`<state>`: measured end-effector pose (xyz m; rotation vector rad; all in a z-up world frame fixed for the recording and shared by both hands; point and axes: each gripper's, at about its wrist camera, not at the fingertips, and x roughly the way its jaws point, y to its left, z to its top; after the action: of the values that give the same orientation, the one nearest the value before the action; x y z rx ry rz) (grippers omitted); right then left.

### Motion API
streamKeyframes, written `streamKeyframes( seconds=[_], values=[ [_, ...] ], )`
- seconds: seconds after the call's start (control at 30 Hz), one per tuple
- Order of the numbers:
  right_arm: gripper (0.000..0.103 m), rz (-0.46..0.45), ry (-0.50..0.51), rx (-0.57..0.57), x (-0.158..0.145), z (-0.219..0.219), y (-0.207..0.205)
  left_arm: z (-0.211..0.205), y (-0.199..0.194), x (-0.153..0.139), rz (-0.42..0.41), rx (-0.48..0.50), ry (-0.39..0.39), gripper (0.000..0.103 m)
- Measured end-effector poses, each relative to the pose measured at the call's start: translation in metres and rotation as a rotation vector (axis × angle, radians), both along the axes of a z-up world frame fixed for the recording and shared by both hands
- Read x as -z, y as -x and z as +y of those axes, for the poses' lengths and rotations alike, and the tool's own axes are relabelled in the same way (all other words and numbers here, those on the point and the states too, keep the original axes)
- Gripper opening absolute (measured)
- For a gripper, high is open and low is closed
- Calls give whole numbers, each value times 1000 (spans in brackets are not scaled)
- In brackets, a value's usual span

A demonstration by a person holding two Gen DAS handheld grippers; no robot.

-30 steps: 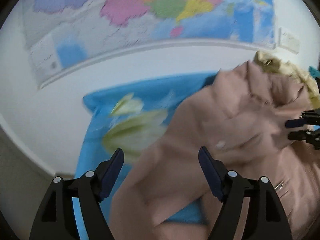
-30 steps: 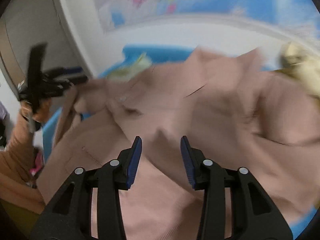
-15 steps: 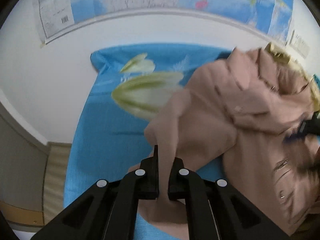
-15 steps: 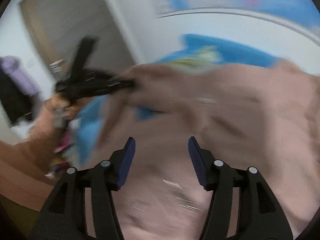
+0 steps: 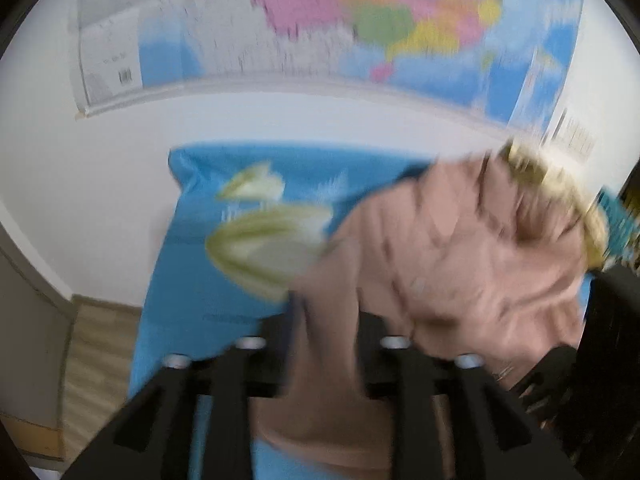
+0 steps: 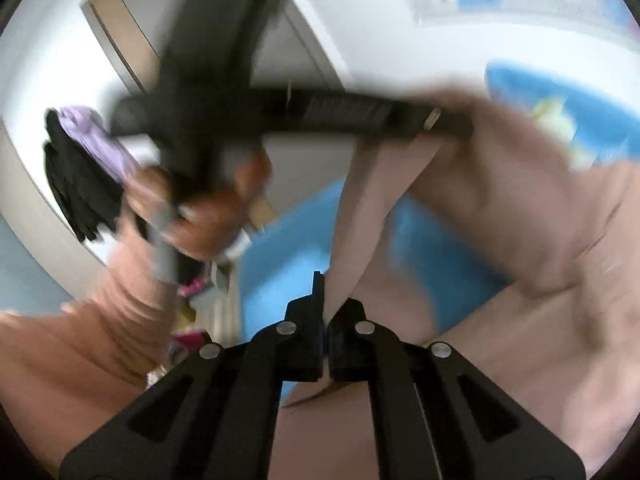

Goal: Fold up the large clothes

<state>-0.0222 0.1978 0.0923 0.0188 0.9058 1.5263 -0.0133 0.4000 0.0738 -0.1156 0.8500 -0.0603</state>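
Left wrist view, blurred: my left gripper (image 5: 326, 316) has a fold of the pink garment (image 5: 472, 264) running up between its jaws. The jaws stand partly apart and have just been opening; the blur hides whether the pads press the cloth, so I cannot tell if that fold is gripped. The bulk of the garment lies crumpled to the right on the blue sheet (image 5: 208, 280), which carries a pale flower print (image 5: 268, 248). A yellowish furry item (image 5: 560, 192) sits at the garment's far edge. A coloured wall map (image 5: 360, 24) hangs on the white wall behind. Right wrist view: my right gripper (image 6: 325, 316) has just closed, jaws pinched on a taut strip of the pink garment (image 6: 520, 320), which rises from the jaws up to the left gripper (image 6: 452, 128), crossing the frame above. My left hand (image 6: 204, 208) clasps that tool's handle, with a peach sleeve (image 6: 80, 340) below it. The garment spreads to the right over the blue sheet (image 6: 280, 256). A dark and lilac bundle (image 6: 84, 160) hangs at the left wall.
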Motion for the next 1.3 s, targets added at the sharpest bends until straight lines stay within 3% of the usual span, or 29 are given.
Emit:
streamKeyframes(
  seconds=[0.1,0.2,0.3,0.43,0.47,0.53,0.57,0.6,0.73,0.8,0.87,0.93,1.0,1.03,1.07,1.23,1.3],
  values=[
    [2,-35,-64,72,-44,-52,-29,6,10,-32,-126,-4,112,57],
    [2,-72,-38,181,-70,-115,-61,0,14,-44,-181,4,138,58],
    [2,-85,68,285,-65,-165,-91,-27,6,-28,-132,46,64,58],
    [8,-38,299,450,-14,-211,-133,-68,-11,20,-6,127,2,58],
    [12,-10,351,472,3,-221,-142,-82,-17,37,26,145,-31,58],
    [33,46,379,530,29,-238,-148,-101,-26,65,88,174,-76,58],
    [52,44,379,580,36,-249,-149,-110,-32,80,128,189,-80,57],
    [64,36,365,606,36,-257,-149,-116,-36,91,159,202,-69,57],
    [74,22,237,638,34,-293,-116,-127,-42,110,180,219,-96,57],
    [81,-38,263,646,39,-293,-101,-129,-45,111,172,213,-99,57],
    [80,-56,325,661,56,-285,-94,-128,-47,108,166,208,-97,57],
    [70,-18,352,668,73,-281,-94,-129,-50,110,168,196,-99,57],
    [34,13,373,663,86,-275,-99,-129,-52,111,173,185,-93,57],
    [23,30,373,654,90,-277,-99,-130,-53,112,176,178,-94,57],
    [3,48,358,644,89,-277,-100,-131,-53,113,176,171,-100,57],
    [3,34,163,676,23,-325,-91,-130,-48,109,160,154,-122,57],
    [3,12,150,720,0,-344,-95,-129,-47,110,153,150,-148,57]
  ],
)
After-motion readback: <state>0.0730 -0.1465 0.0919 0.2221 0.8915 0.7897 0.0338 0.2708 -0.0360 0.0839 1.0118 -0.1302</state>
